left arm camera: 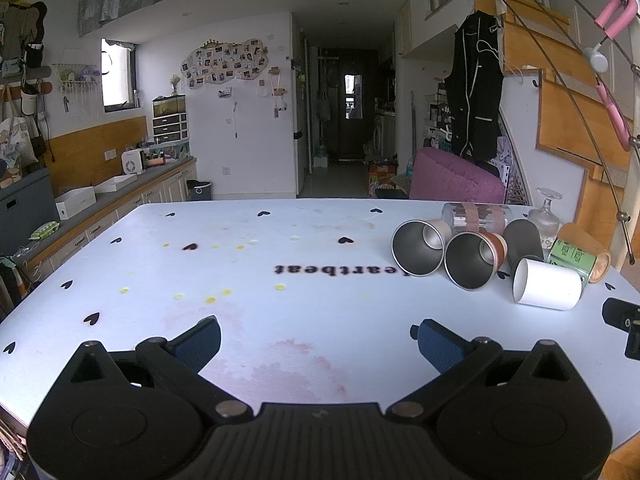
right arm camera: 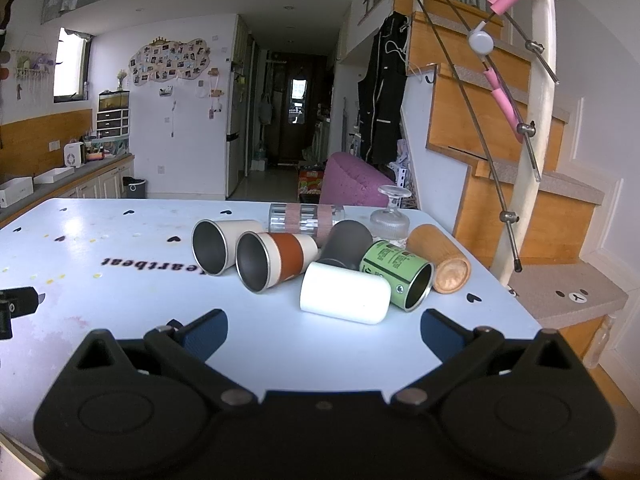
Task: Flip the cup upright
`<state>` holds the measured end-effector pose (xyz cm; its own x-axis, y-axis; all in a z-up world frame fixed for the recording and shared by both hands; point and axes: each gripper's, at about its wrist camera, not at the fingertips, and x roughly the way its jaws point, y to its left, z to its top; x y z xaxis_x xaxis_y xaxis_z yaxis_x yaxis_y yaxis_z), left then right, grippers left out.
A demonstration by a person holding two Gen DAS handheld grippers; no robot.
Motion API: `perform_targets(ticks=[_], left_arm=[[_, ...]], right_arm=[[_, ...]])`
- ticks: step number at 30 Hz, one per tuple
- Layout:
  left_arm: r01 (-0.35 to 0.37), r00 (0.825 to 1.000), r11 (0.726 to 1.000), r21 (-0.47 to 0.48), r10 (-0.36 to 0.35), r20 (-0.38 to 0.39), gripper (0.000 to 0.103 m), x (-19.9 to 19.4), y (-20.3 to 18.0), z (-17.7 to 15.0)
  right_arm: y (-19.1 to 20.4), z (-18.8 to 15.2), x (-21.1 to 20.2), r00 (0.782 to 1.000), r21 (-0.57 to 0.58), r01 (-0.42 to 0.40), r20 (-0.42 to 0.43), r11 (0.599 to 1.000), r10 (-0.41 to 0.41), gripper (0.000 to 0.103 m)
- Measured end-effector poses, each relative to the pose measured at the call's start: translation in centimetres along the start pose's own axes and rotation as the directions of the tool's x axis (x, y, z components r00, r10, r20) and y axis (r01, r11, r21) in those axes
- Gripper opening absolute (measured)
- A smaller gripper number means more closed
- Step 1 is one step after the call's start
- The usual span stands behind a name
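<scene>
Right gripper (right arm camera: 324, 330) spread wide and empty, blue pads hovering low over the pale blue table (right arm camera: 120, 300); left gripper (left arm camera: 318, 338) likewise wide, holding nothing, above a bare stained stretch of the same tabletop. Straight ahead of the right tongs and near them: a white cup (right arm camera: 346, 298) on its side, long axis running roughly left to right across the view, closed base toward the right, mouth turned away to the left. From the left wrist camera, that same white cup (left arm camera: 548, 284) well off to the right, open mouth facing the lens. Right hand clearly the nearer; probably a short reach forward, jaws closing across the cup's wall, then a rotation to stand it on its base. Just behind, touching or nearly so: a green tin cup (right arm camera: 398, 278) and a wooden cup (right arm camera: 442, 258), both lying down; further left, two steel-lined tumblers, one plain cream (right arm camera: 224, 244), one with a rust band (right arm camera: 276, 260), mouths toward the cameras. Behind these, a dark grey cup (right arm camera: 348, 246), a clear striped glass (right arm camera: 306, 216) on its side, and an inverted stemmed glass (right arm camera: 390, 216). Hollow interior of the white cup visible only from the left view; open mouth of the green tin only from the right.
</scene>
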<state>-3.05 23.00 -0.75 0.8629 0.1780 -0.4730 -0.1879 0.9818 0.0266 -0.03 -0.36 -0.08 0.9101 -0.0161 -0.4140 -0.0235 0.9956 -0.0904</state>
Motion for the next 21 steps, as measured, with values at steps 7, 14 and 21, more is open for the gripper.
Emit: perform_targets(ticks=[7, 14, 21], left_arm=[[0.0, 1.0, 1.0, 0.0, 0.0, -0.001, 0.103, 0.29, -0.38, -0.07], [0.002, 1.0, 1.0, 0.002, -0.002, 0.0, 0.103, 0.22, -0.55, 0.1], [0.002, 1.0, 1.0, 0.002, -0.002, -0.001, 0.103, 0.2, -0.46, 0.05]], right_arm=[[-0.2, -0.13, 0.08, 1.0, 0.005, 0.002, -0.002, 1.0, -0.002, 0.103], [-0.28, -0.29, 0.22, 1.0, 0.005, 0.002, -0.005, 1.0, -0.002, 0.103], [-0.31, -0.3, 0.22, 1.0, 0.005, 0.001, -0.005, 1.0, -0.001, 0.103]])
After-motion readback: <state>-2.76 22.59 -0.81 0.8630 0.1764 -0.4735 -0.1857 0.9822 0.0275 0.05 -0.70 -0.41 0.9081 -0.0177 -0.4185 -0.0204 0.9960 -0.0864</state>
